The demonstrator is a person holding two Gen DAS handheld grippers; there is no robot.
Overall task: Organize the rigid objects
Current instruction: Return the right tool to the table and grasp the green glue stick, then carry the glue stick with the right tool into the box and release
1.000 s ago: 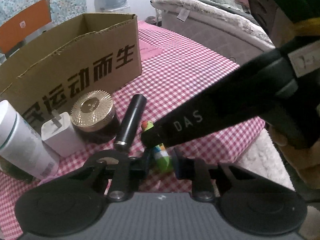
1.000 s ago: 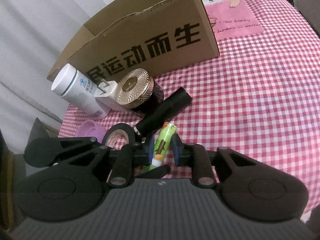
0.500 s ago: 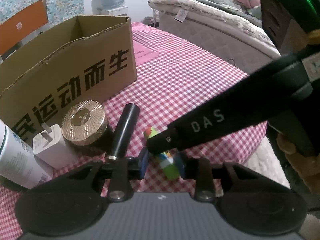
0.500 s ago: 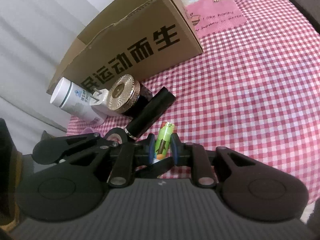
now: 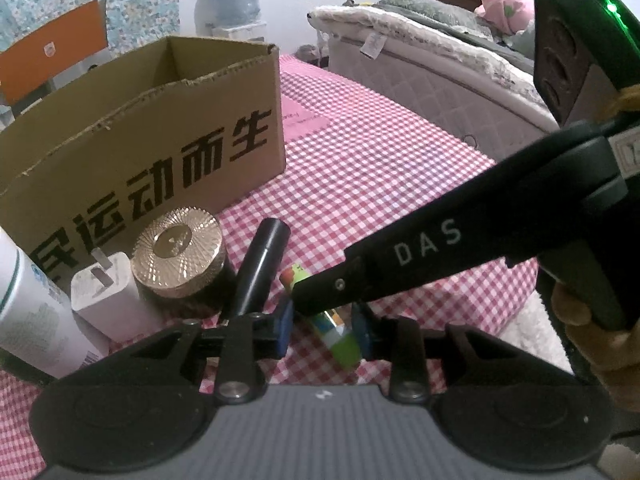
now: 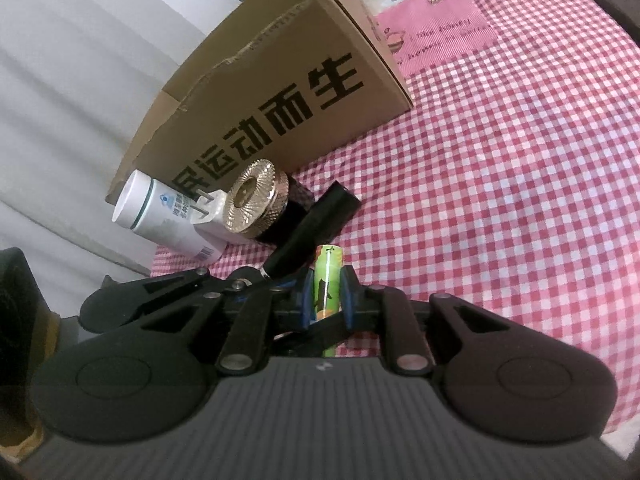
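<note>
Right wrist view shows our right claw (image 6: 326,294) pinching the green tube (image 6: 327,280), its lower end hidden behind the claw body. Our left claw (image 5: 322,322) stands spread around that tube on the checked surface (image 5: 360,168). The cardboard box (image 5: 160,136) interior is mostly hidden from us.

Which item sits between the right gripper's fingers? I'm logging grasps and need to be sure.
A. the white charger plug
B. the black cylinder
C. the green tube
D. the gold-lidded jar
C: in the right wrist view the right gripper has its blue pads closed against the green tube, while the gold-lidded jar, white charger plug and black cylinder lie apart on the checked cloth.
</note>
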